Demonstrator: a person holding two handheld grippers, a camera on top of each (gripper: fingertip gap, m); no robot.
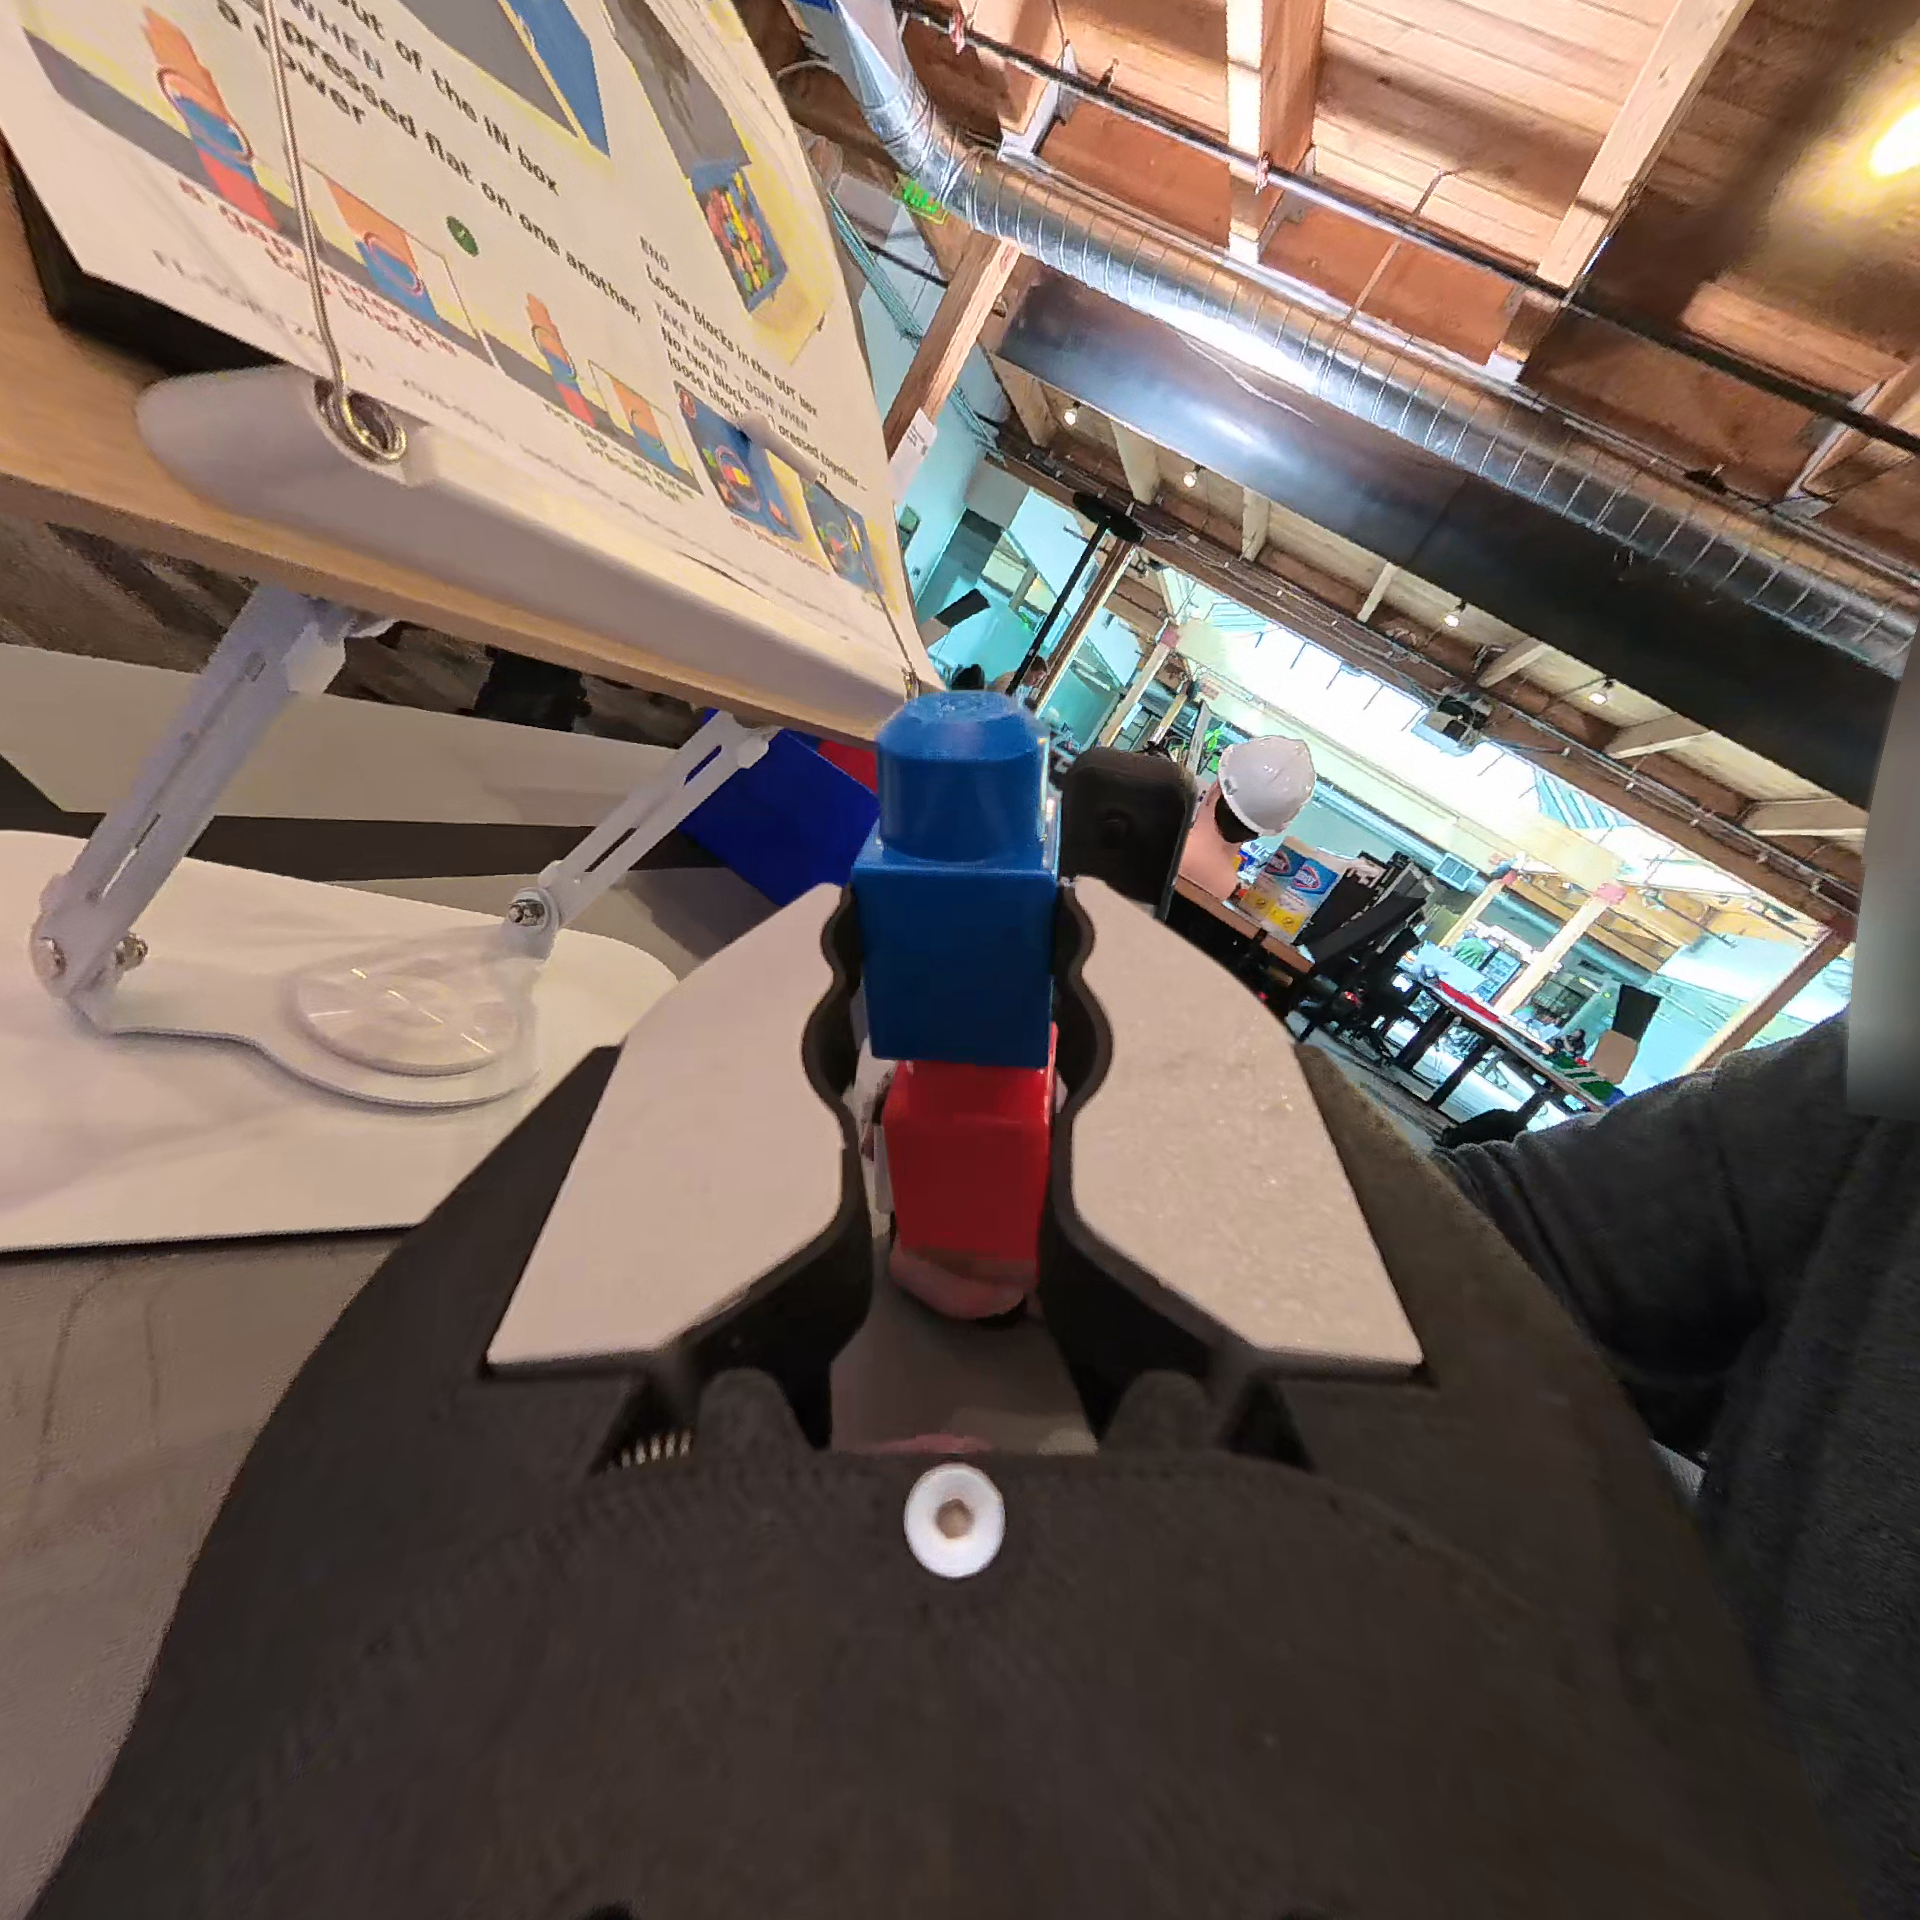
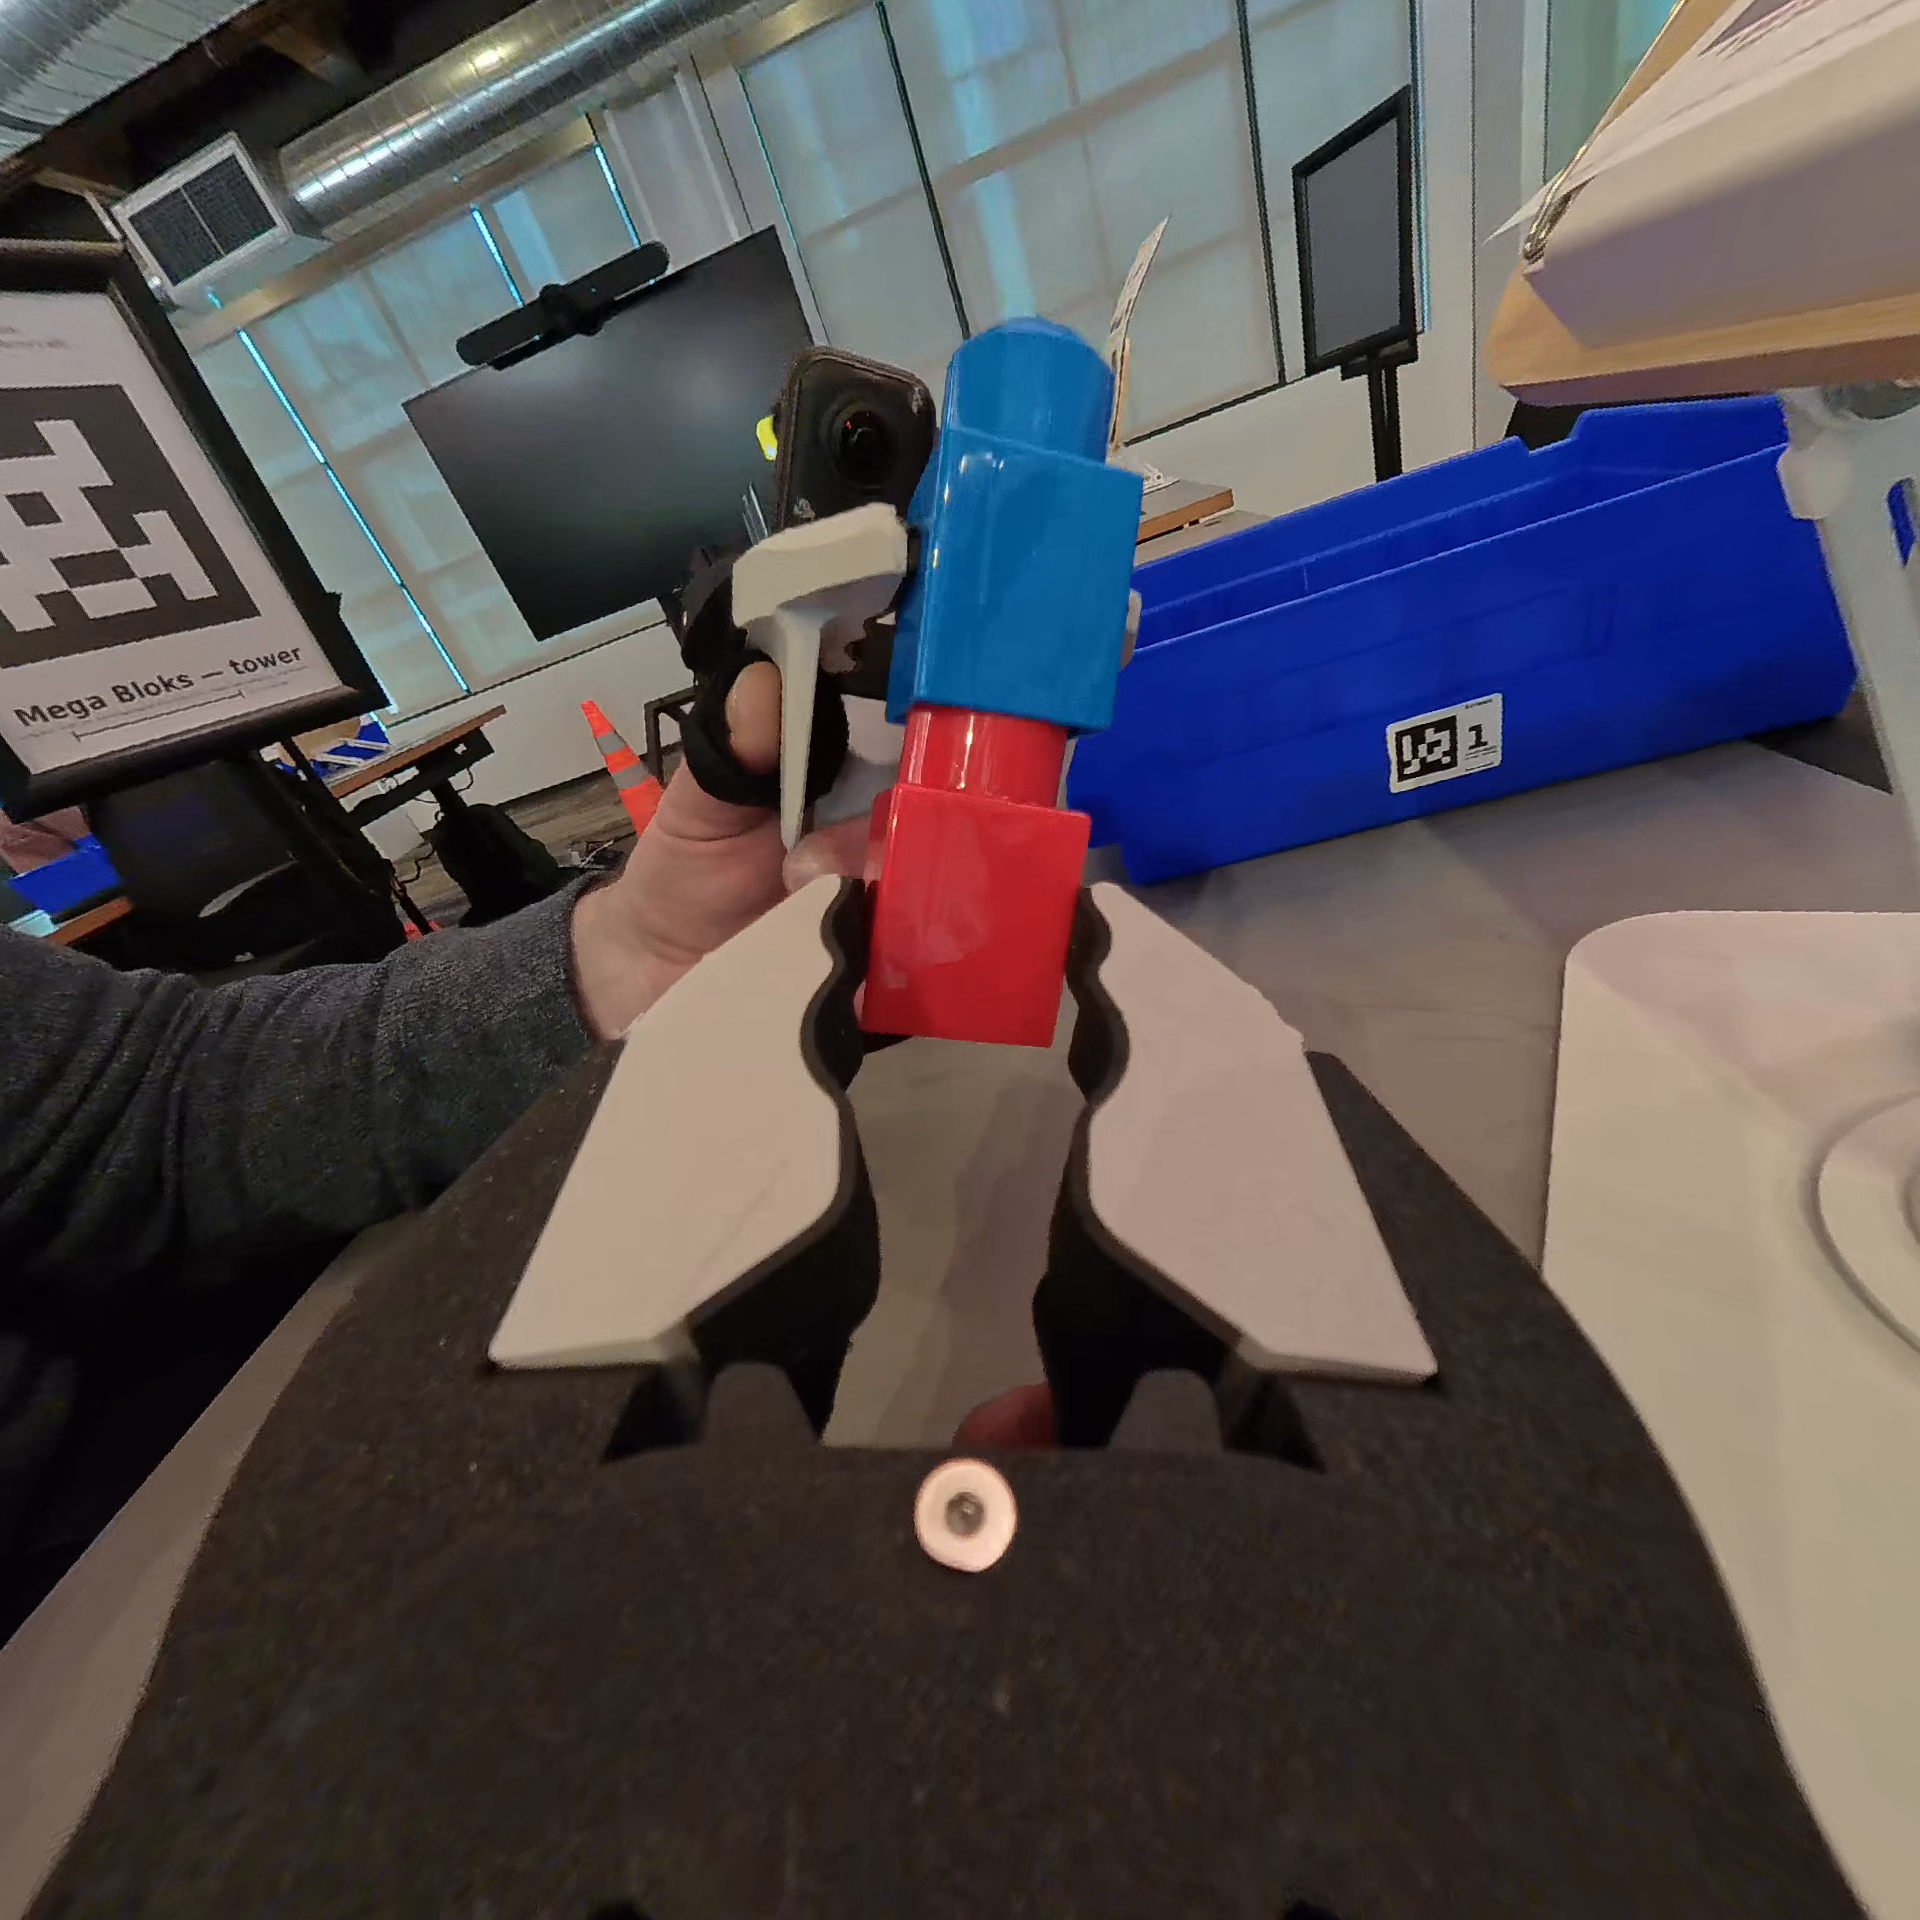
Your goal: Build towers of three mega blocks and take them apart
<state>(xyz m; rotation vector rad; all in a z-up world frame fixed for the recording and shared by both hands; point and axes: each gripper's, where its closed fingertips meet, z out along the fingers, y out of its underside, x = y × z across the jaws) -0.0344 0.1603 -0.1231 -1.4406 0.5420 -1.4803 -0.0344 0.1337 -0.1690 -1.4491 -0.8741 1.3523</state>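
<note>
Blue block [image 2: 1013,582] sits stacked on a red block [image 2: 971,914], the red stud partly showing between them, both held in the air above the tabletop [image 2: 1351,987]. Left gripper [image 1: 951,966] has its fingers closed on the blue block; right gripper [image 2: 966,961] has its fingers closed on the red one. Just behind stands a blue bin [image 2: 1507,665], and a white document stand [image 1: 312,997] holds an instruction sheet [image 1: 499,260].
</note>
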